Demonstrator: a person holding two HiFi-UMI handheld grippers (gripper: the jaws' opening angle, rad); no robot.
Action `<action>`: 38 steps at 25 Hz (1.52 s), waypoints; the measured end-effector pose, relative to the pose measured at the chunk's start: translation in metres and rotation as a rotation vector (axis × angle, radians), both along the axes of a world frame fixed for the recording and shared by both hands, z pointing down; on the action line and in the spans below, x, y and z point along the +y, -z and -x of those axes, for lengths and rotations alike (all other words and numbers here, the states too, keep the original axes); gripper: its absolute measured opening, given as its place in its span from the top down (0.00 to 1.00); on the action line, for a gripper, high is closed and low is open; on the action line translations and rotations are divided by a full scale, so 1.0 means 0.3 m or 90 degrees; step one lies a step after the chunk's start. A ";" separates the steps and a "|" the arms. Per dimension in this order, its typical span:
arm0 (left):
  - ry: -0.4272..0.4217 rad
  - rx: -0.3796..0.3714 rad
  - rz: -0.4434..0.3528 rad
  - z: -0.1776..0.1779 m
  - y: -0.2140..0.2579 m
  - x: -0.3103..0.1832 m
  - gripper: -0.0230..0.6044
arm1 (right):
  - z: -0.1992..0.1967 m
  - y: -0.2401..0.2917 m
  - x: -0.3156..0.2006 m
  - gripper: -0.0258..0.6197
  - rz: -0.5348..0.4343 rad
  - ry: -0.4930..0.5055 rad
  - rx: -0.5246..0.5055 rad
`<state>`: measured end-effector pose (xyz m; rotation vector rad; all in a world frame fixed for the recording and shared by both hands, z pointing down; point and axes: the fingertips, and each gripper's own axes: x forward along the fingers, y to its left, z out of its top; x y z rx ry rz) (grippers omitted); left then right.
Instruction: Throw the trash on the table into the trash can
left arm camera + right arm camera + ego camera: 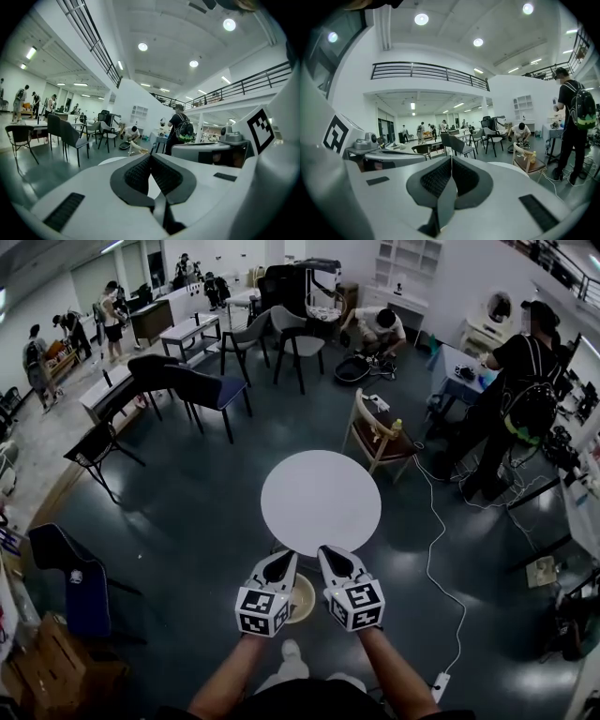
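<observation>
1. Head view: a round white surface (321,502) stands on the dark floor (187,521) just beyond both sets of fingertips, and its top shows plain white.
2. The left gripper (282,562) and right gripper (333,561) are held side by side. Their tips angle toward each other over the near edge of the surface.
3. In the left gripper view, the fingers (138,176) are pressed together with nothing between them. The right gripper view shows its fingers (465,178) closed tip to tip in the same way, also empty.
4. The trash can (303,600) shows as a pale round rim below and between the two grippers, behind the fingertips. The marker cubes cover most of it, so what lies inside cannot be told.
5. Beyond the surface and right of the fingers stands a wooden chair (378,435). A white cable (433,549) runs along the floor on that side to a power strip (439,686).
6. Far left of the fingers is a blue chair (80,582), cut off in part by the picture's rim. Dark chairs and several people farther off are too small to detail.
</observation>
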<state>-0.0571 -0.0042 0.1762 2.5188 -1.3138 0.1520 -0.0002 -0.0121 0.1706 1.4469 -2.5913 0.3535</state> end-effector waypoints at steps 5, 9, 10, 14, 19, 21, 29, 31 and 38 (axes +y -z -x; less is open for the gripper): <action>-0.001 -0.002 -0.034 -0.086 0.086 0.083 0.94 | -0.068 0.053 0.079 0.93 -0.012 0.010 -0.008; -0.009 -0.009 -0.053 -0.171 0.129 0.177 0.94 | -0.142 0.091 0.169 0.93 -0.024 0.010 -0.009; -0.010 -0.008 -0.055 -0.190 0.139 0.197 0.94 | -0.161 0.102 0.190 0.93 -0.027 0.008 -0.010; -0.015 -0.008 -0.066 -0.277 0.175 0.292 0.94 | -0.255 0.134 0.286 0.93 -0.037 0.002 -0.013; -0.016 -0.010 -0.081 -0.388 0.217 0.428 0.94 | -0.368 0.173 0.424 0.93 -0.054 0.002 -0.018; -0.014 -0.013 -0.087 -0.427 0.229 0.487 0.94 | -0.405 0.188 0.481 0.93 -0.060 0.005 -0.020; -0.004 -0.026 -0.110 -0.531 0.270 0.688 0.94 | -0.504 0.237 0.678 0.93 -0.084 0.022 -0.031; -0.003 -0.028 -0.114 -0.553 0.280 0.737 0.94 | -0.529 0.255 0.724 0.93 -0.093 0.016 -0.030; 0.002 -0.036 -0.122 -0.618 0.285 0.885 0.94 | -0.590 0.290 0.872 0.93 -0.120 0.026 -0.035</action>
